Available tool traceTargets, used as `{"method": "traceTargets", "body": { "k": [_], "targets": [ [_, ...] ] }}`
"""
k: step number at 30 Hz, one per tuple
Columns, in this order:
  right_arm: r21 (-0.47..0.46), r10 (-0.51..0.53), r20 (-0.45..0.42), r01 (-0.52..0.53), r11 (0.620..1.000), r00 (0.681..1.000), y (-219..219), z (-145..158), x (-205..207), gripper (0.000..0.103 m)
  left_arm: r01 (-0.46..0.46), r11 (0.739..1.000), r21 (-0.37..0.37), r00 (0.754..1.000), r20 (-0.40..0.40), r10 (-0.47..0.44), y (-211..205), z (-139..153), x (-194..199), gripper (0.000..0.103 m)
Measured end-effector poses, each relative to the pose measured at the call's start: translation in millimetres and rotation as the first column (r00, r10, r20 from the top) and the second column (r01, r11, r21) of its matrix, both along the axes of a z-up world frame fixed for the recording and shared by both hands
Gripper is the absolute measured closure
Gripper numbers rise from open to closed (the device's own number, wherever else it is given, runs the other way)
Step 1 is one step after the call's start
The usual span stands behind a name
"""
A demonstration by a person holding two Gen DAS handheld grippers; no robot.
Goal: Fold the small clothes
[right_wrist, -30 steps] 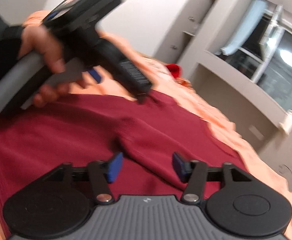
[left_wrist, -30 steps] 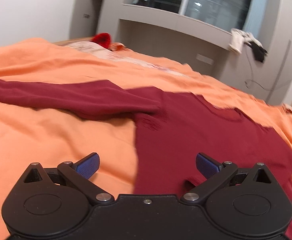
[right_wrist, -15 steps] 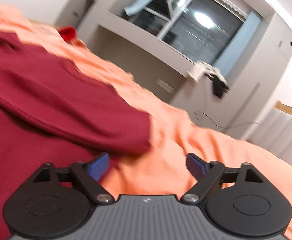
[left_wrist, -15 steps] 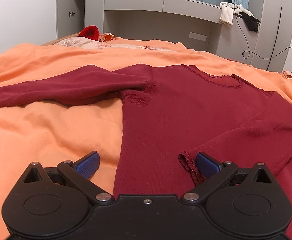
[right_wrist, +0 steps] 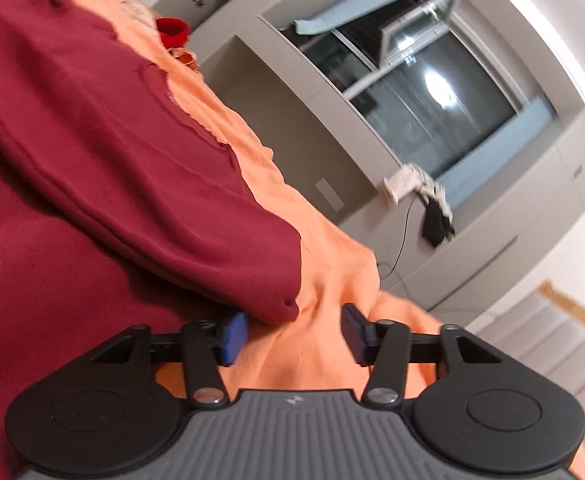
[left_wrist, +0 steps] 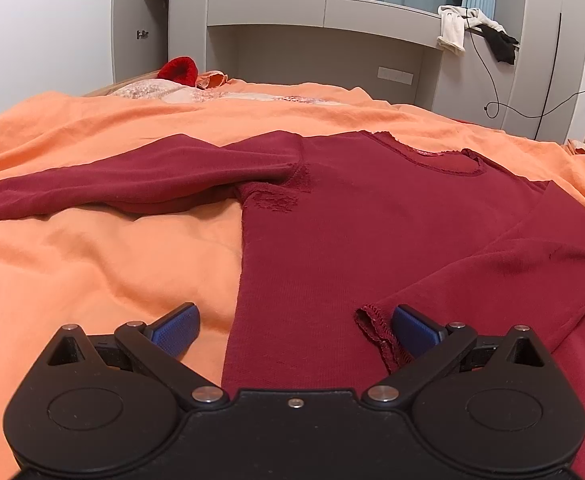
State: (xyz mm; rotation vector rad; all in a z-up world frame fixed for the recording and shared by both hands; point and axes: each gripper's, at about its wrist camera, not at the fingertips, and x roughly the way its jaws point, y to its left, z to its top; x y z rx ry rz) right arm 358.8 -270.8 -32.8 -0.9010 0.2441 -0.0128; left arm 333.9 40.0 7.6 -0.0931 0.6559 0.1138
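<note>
Both grippers [left_wrist: 295, 330] [right_wrist: 295, 334] lower over shirt [left_wrist: 372, 240] vs before

You see a dark red, finely ribbed top [left_wrist: 372, 232] on a plain orange bedspread [left_wrist: 92, 264]. Your left tool [left_wrist: 294, 330] is black with blue pads [left_wrist: 174, 330]; your right tool [right_wrist: 294, 334] is black with a ribbed grey body and blue pads [right_wrist: 232, 336]. Beyond, the cabinets [left_wrist: 332, 12] are grey, with a bright red item [left_wrist: 178, 70] at the head of the bed.
</note>
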Motion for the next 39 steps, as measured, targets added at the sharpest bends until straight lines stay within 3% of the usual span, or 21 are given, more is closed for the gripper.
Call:
{"method": "traceTargets", "body": {
  "k": [3,6,8,10,11,14,18,24,30,34,38,39],
  "targets": [
    [-0.023,0.015,-0.026,-0.016,1.000,1.000,5.5,-4.9,4.1,0.091,0.000,1.000,0.007,1.000,0.010,0.000,-1.2,1.0,-1.6,0.001],
    [0.037,-0.006,-0.042,0.007,0.999,0.999,2.2,0.2,4.7,0.096,0.000,1.000,0.012,1.000,0.025,0.000,-2.8,3.1,-3.5,0.001],
    [0.148,-0.032,-0.056,0.040,0.988,0.998,-4.3,10.5,2.1,0.097,0.008,1.000,0.015,0.999,0.031,-0.009,-4.7,3.9,-4.6,0.001],
    [0.342,-0.066,-0.109,0.100,0.934,0.992,-23.1,25.0,4.6,0.098,0.021,0.999,0.023,0.999,0.036,-0.022,-7.3,4.6,-6.2,0.001],
    [0.444,-0.079,-0.146,0.137,0.885,0.986,-34.3,30.8,7.9,0.098,0.031,0.999,0.029,0.999,0.038,-0.032,-9.1,5.0,-6.9,0.001],
    [0.586,-0.079,-0.214,0.193,0.787,0.974,-53.4,32.8,16.3,0.098,0.067,0.996,0.053,0.997,0.035,-0.069,-16.3,4.7,-8.2,0.001],
    [0.582,-0.089,-0.241,0.217,0.784,0.967,-52.4,20.2,23.9,0.098,0.079,0.991,0.104,0.997,0.006,-0.080,-24.6,-0.5,-6.2,0.001],
    [0.587,-0.100,-0.257,0.237,0.774,0.961,-55.4,17.2,28.6,0.097,0.079,0.992,0.103,0.997,-0.007,-0.078,-24.3,-2.5,-5.0,0.001],
    [0.634,-0.100,-0.281,0.263,0.727,0.954,-65.7,25.9,7.4,0.091,0.080,0.994,0.070,0.997,0.015,-0.082,-19.0,4.7,-6.7,0.001],
    [0.672,-0.090,-0.265,0.251,0.697,0.960,-70.3,38.7,-12.4,0.068,0.037,0.999,-0.018,0.989,0.145,-0.034,-0.7,23.3,-18.7,0.001],
    [0.726,-0.052,-0.230,0.207,0.655,0.972,-66.8,56.2,-36.5,0.052,-0.045,0.999,-0.022,0.984,0.173,0.048,21.4,35.0,-20.0,0.001],
    [0.736,-0.038,-0.219,0.191,0.649,0.975,-63.9,60.4,-42.2,0.043,-0.073,0.997,-0.028,0.982,0.173,0.077,28.9,36.8,-19.6,0.001]
  ]
}}
